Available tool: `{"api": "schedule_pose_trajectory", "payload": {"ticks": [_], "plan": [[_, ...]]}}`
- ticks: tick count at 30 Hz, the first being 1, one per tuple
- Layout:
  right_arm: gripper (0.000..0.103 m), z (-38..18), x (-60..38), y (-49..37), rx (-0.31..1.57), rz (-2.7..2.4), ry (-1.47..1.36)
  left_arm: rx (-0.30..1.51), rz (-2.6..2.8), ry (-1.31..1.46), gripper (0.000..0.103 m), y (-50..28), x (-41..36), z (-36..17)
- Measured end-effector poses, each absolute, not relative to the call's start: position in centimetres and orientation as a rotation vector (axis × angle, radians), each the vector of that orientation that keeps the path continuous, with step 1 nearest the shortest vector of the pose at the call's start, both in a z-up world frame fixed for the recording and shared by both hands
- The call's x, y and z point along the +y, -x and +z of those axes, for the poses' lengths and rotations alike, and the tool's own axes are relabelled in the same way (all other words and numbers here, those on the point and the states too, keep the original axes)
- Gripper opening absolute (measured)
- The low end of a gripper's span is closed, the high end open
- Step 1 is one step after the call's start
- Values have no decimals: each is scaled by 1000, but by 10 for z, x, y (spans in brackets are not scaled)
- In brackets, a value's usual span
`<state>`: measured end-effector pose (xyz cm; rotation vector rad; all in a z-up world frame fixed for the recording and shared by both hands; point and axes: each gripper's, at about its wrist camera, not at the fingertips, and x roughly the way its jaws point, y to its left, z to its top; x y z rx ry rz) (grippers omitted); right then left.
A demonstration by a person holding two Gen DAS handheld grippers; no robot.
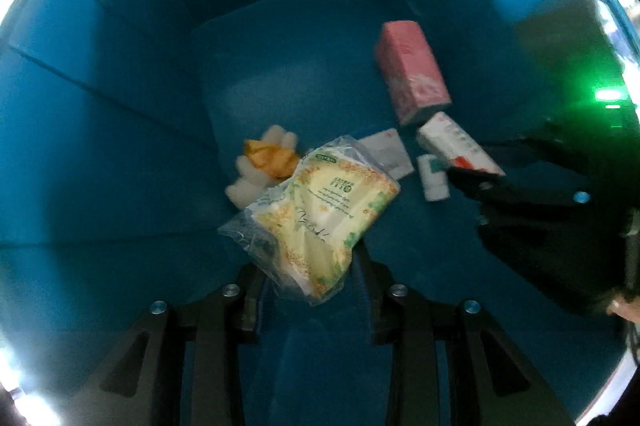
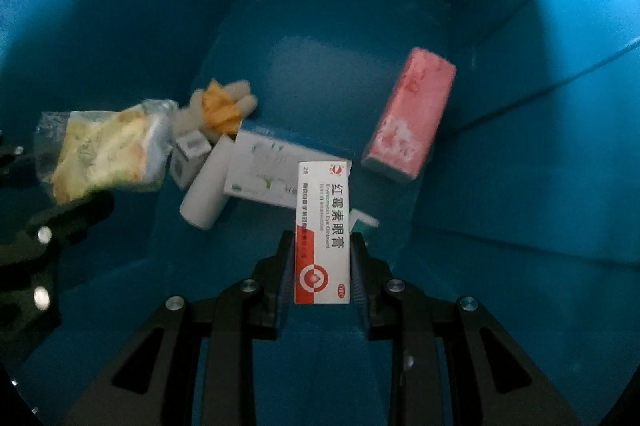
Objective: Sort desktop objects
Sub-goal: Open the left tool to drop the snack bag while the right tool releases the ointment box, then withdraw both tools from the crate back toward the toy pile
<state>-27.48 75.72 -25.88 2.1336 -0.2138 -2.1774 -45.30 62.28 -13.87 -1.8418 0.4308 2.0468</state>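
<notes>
Deep inside the blue bin [image 2: 520, 146], the right gripper [image 2: 322, 266] pinched the ointment box [image 2: 323, 226] and the left gripper [image 1: 308, 278] stood spread around the tissue pack [image 1: 320, 214], both best dropped low, clear of the far pink box [image 2: 408, 114].

Both black two-finger grippers reach down inside the deep blue plastic bin [image 2: 120, 26]. The left gripper [image 1: 310, 278] has its jaws spread wide, and the yellow-and-green plastic-wrapped packet [image 1: 316, 210] sits between its tips; whether they pinch it cannot be told. The right gripper [image 2: 322, 266] clamps the lower end of the white-and-red cardboard ointment box [image 2: 323, 226], pads pressed on both long edges, the box pointing straight ahead.
</notes>
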Motion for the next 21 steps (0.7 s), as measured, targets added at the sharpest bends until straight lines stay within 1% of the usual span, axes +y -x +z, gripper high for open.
{"api": "schedule_pose_trajectory", "payload": {"ticks": [4,7,9,10,13,15,17,21], "plan": [[26,-267,748,271,-164,-2110,-2165,455,2002,1873,34,444,630,-149],[26,-272,745,268,-169,-2082,-2167,467,2007,1863,38,440,631,-150],[26,-271,746,267,-183,-2080,-2168,478,2033,1860,45,438,630,-149],[26,-270,749,267,-195,-2085,-2165,472,2040,1861,50,438,629,-147],[26,-264,754,273,-225,-2100,-2156,439,2047,1863,57,439,623,-137],[26,-262,754,274,-229,-2099,-2161,431,2041,1855,58,438,622,-131],[26,-266,752,275,-239,-2090,-2167,428,2041,1849,62,437,621,-128],[26,-269,750,275,-256,-2073,-2183,428,2047,1841,63,435,618,-124]]}}
